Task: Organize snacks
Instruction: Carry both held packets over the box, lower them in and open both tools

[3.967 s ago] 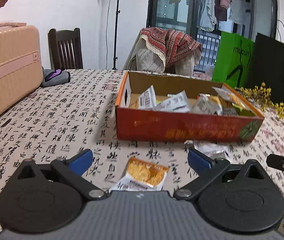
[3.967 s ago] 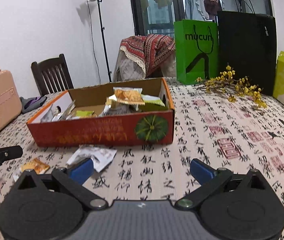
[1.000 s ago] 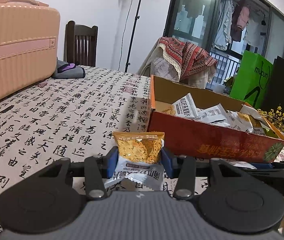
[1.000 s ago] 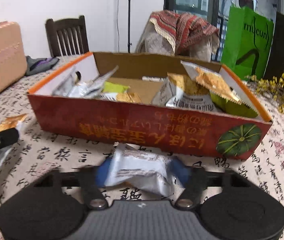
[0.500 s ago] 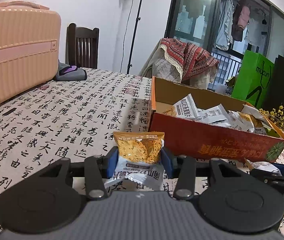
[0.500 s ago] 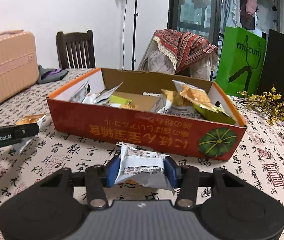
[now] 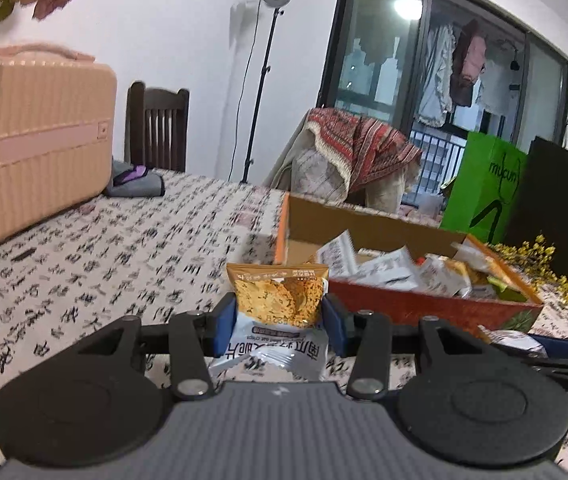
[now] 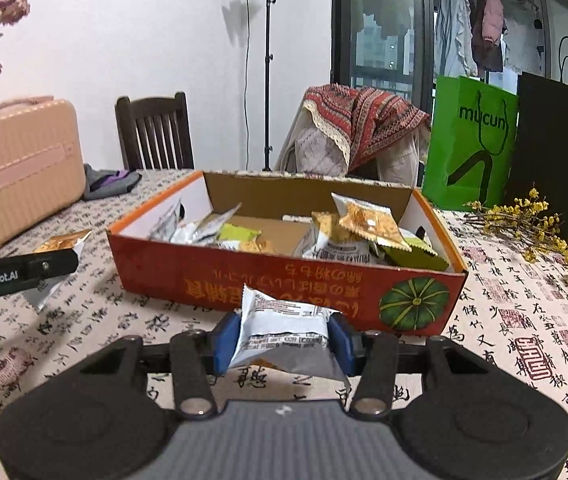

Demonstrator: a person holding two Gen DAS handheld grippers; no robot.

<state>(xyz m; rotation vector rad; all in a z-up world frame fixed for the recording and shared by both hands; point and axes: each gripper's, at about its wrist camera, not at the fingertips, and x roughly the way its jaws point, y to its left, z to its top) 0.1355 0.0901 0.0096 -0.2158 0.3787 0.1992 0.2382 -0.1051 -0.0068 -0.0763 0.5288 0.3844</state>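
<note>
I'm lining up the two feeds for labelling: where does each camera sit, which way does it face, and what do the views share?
Left wrist: on the left gripper, looking along its fingers across the patterned table to the snack box ahead on the right; its blue pads grip an orange snack packet; the right gripper shows at right.
Right wrist: on the right gripper, facing the box's long side; its pads grip a white snack packet; the left gripper shows at left.
Shared: box, pink suitcase, green bag.
</note>
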